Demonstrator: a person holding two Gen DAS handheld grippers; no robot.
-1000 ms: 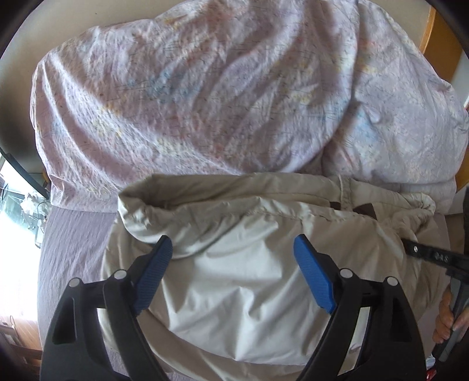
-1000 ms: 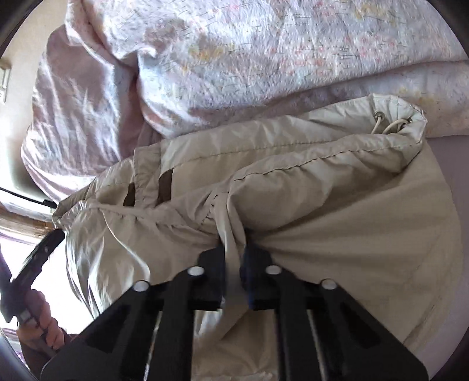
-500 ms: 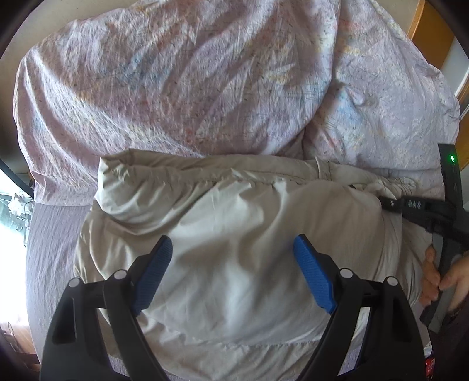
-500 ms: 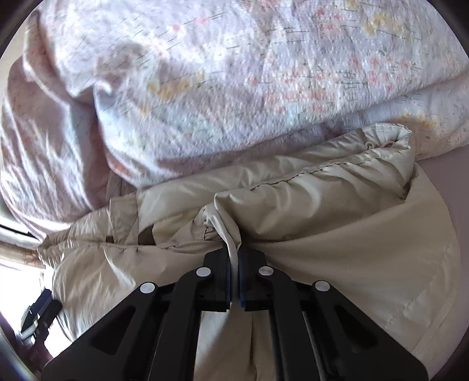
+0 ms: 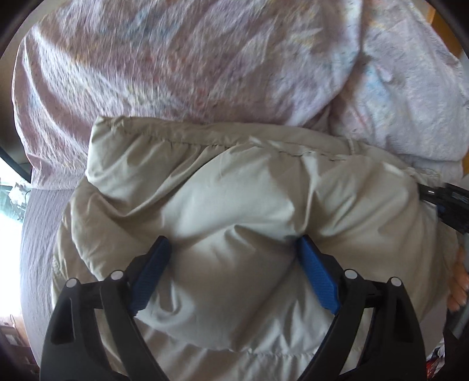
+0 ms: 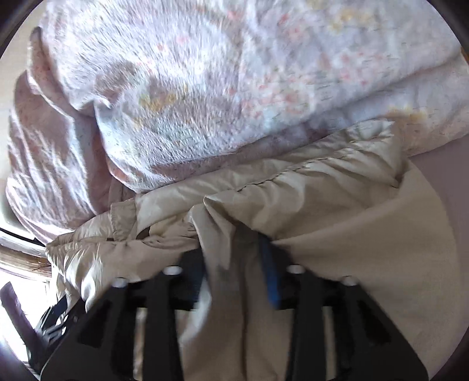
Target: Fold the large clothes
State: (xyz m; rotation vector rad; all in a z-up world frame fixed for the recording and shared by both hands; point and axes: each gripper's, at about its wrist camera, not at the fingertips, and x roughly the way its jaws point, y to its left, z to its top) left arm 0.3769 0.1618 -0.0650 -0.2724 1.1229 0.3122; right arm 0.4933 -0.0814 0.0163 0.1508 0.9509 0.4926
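Observation:
A beige padded jacket (image 5: 240, 205) lies bunched on the bed, its far edge against a flowered duvet. My left gripper (image 5: 234, 249) is open, its blue pads pressing down into the jacket's puffy middle on either side of a bulge. In the right wrist view the same jacket (image 6: 337, 222) fills the lower half. My right gripper (image 6: 237, 252) has its jaws parted, with a fold of the jacket lying loose between them. The right gripper's body also shows in the left wrist view (image 5: 445, 205) at the jacket's right end.
A rumpled pink-and-white flowered duvet (image 5: 205, 64) is piled behind the jacket, also in the right wrist view (image 6: 234, 88). The lilac bed sheet (image 5: 38, 234) shows at the left, with a bright window beyond. A wooden bed frame (image 5: 442, 26) is at the top right.
My left gripper has come down onto the jacket and pushed it toward the duvet. My right gripper, shut on a jacket fold before, has opened its jaws.

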